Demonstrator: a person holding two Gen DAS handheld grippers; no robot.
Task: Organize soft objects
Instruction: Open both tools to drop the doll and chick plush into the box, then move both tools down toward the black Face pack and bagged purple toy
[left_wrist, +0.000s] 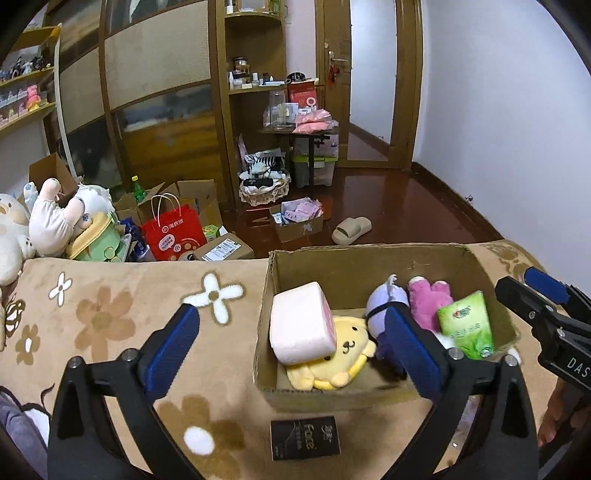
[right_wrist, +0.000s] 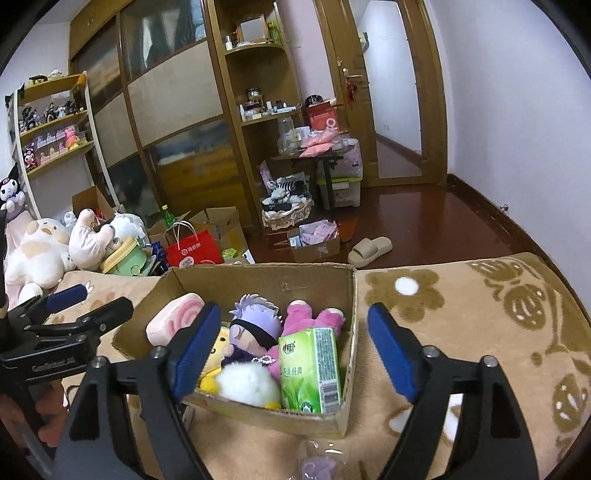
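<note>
An open cardboard box sits on a beige flowered blanket. It holds a pink swirl roll plush, a yellow plush, a purple-haired doll, a pink plush, a white fluffy toy and a green tissue pack. My left gripper hovers open at the box's near left side, holding nothing. My right gripper stands open over the near right corner, its pads clear of the tissue pack.
A black packet lies on the blanket in front of the box, and a small clear bag near the right gripper. Large plush toys pile up at the left. Beyond the blanket's far edge are a red bag, cartons and a slipper.
</note>
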